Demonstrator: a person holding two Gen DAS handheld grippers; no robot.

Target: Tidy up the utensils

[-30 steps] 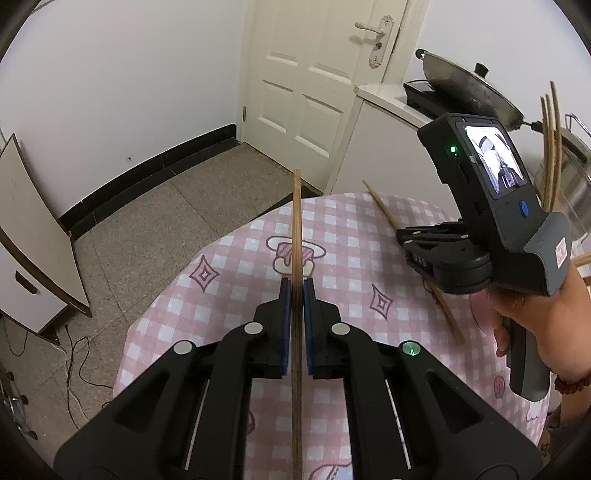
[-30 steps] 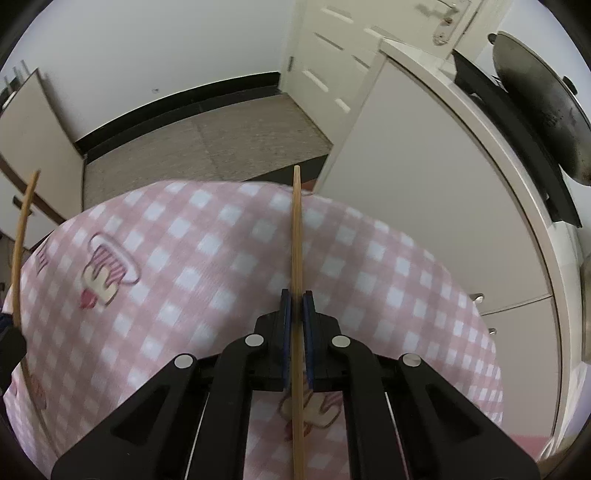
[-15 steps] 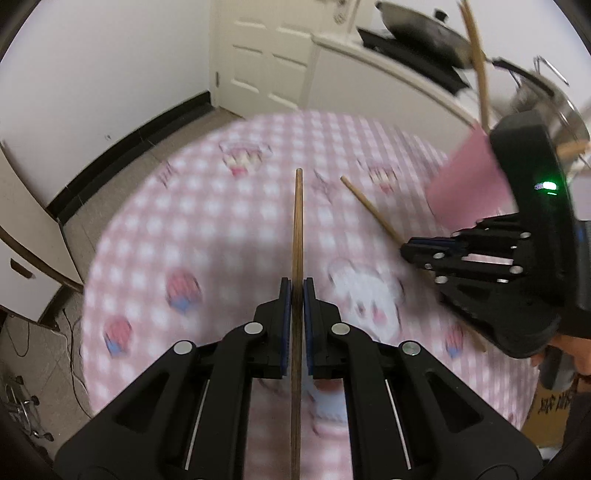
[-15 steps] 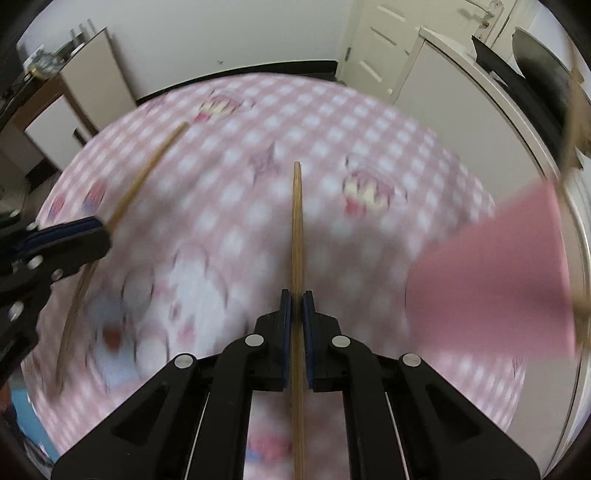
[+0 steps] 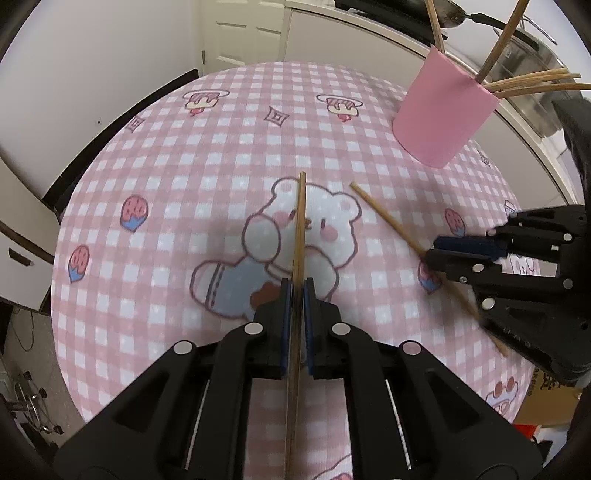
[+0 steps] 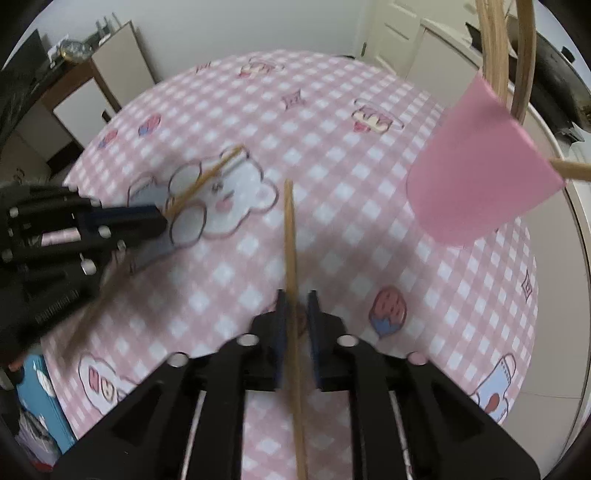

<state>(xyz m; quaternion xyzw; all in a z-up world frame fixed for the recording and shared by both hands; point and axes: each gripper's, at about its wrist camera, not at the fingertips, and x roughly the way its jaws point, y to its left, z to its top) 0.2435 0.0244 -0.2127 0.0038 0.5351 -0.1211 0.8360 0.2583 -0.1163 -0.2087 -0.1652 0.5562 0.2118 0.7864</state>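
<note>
Between my two pads: left chopstick point(image 5: 300, 236) was clamped in my left hand-held gripper point(image 5: 296, 321), pads pressed tight on it, its tip aimed down at the bear print.
Right stick: right chopstick point(image 6: 291, 251) ran between the pads of my right hand-held gripper point(image 6: 295, 325), whose jaws had just been opening; a gap showed on the right side, so I judged the hold let go or nearly so.
Why held so: each stick lay along its fingers, likely so that it could be steered tip-first into the cup.
Cup: pink cup point(image 5: 441, 118) stood near the far right edge, already holding several chopsticks point(image 5: 528, 83) that leaned outward.
Surface: round tabletop point(image 5: 221, 147) under a pink checked cloth with cartoon bears and strawberries.
Room: white door point(image 5: 240, 33), white walls with dark skirting, pale cabinets beside the tabletop, a pan on the counter beyond the cup.
</note>
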